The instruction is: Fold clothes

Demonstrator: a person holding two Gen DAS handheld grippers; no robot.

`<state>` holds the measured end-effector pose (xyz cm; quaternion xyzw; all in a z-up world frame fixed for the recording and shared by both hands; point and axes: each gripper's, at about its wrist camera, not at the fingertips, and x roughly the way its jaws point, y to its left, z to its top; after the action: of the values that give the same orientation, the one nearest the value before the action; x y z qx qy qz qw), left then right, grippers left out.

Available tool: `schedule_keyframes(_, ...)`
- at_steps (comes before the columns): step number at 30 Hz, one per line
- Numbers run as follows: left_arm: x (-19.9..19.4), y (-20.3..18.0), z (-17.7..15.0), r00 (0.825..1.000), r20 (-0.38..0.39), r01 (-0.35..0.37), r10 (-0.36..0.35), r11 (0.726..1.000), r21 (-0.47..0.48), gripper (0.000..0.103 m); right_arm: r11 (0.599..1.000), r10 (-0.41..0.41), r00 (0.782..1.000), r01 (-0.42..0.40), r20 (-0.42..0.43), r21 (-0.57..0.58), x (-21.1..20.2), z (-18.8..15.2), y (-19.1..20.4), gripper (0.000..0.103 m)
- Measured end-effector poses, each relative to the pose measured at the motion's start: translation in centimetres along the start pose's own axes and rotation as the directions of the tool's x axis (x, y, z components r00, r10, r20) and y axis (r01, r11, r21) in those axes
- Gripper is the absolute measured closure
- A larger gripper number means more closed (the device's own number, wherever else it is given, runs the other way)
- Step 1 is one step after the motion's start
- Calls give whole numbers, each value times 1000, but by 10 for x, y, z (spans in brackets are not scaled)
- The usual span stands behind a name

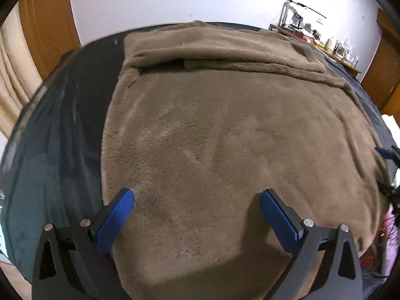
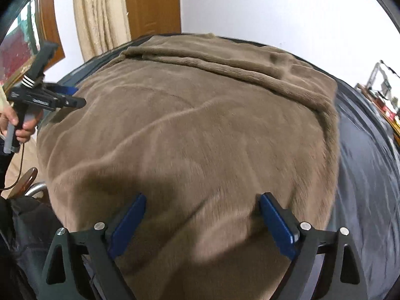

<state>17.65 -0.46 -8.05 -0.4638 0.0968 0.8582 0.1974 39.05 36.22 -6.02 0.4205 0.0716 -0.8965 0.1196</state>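
A brown fleece garment (image 1: 225, 130) lies spread flat over a dark bed, its far edge folded back into a thick band (image 1: 220, 52). My left gripper (image 1: 196, 197) hovers open over the near left part of the fabric, with nothing between its blue pads. Over the near right part of the same fabric (image 2: 200, 130), my right gripper (image 2: 203, 197) is open too and holds nothing. In the right wrist view the left gripper (image 2: 78, 97) shows side-on at the fabric's left edge, held by a hand (image 2: 20, 125).
Dark bedsheet (image 1: 62, 137) borders the fabric on the left and also on the right (image 2: 370, 162). A cluttered wooden desk (image 1: 325, 42) stands at the back right. A beige curtain (image 2: 100, 12) and wooden door frame (image 2: 152, 2) are behind the bed. A dark bag (image 2: 27, 225) sits near left.
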Motion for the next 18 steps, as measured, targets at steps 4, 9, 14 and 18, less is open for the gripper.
schedule_keyframes(4, -7, -2, -11, 999, 45, -28, 27, 999, 26, 1, 999, -32, 999, 32, 29, 15, -11, -14, 3, 7)
schedule_keyframes(9, -25, 0, -38, 994, 98, -45, 39, 997, 60, 1, 995, -93, 994, 91, 63, 34, -27, -30, 12, 7)
schedule_keyframes(14, -60, 16, -76, 986, 164, -13, 3, 998, 62, 1, 987, -154, 983, 150, 95, 54, -42, -47, 21, 7)
schedule_keyframes(18, -73, 16, -99, 980, 199, -21, 5, 997, 78, 1, 978, -203, 972, 196, 120, 71, -55, -60, 29, 7)
